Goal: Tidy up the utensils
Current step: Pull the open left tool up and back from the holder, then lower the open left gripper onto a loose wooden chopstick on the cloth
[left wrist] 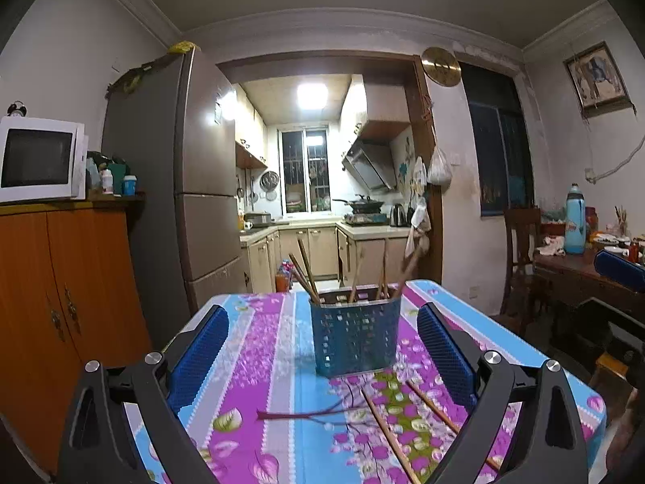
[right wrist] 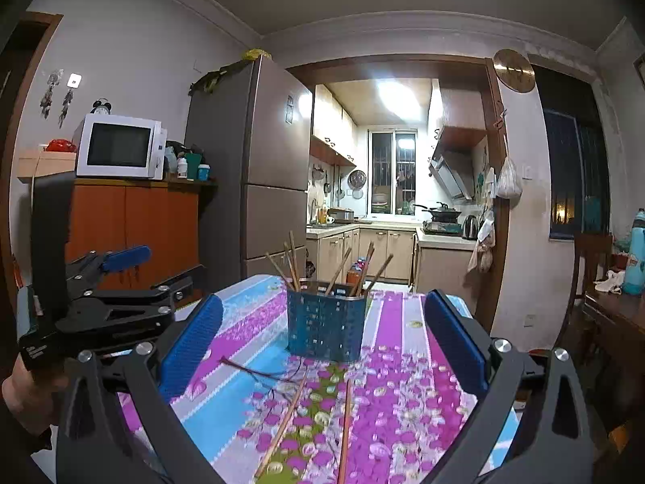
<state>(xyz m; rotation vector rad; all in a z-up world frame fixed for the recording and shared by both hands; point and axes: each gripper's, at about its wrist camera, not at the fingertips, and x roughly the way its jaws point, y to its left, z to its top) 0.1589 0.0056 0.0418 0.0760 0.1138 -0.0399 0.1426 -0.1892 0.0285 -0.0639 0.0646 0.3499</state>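
Since two chopsticks (right wrist: 314,423) lie loose near us, short of the blue holder (right wrist: 326,324), we keep left gripper (left wrist: 322,357) and right gripper (right wrist: 322,347) spread wide, empty.

we saw each gripper, the left gripper (left wrist: 322,343) and the right gripper (right wrist: 322,334), built of black angular arms with silver round screws and blue ribbed pads (right wrist: 455,339) on both fingers.

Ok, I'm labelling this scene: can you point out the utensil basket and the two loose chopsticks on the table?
utensil basket (right wrist: 324,328): right wrist view, front wall.
left chopstick (right wrist: 282,427): right wrist view, mid-shaft.
right chopstick (right wrist: 345,431): right wrist view, mid-shaft.
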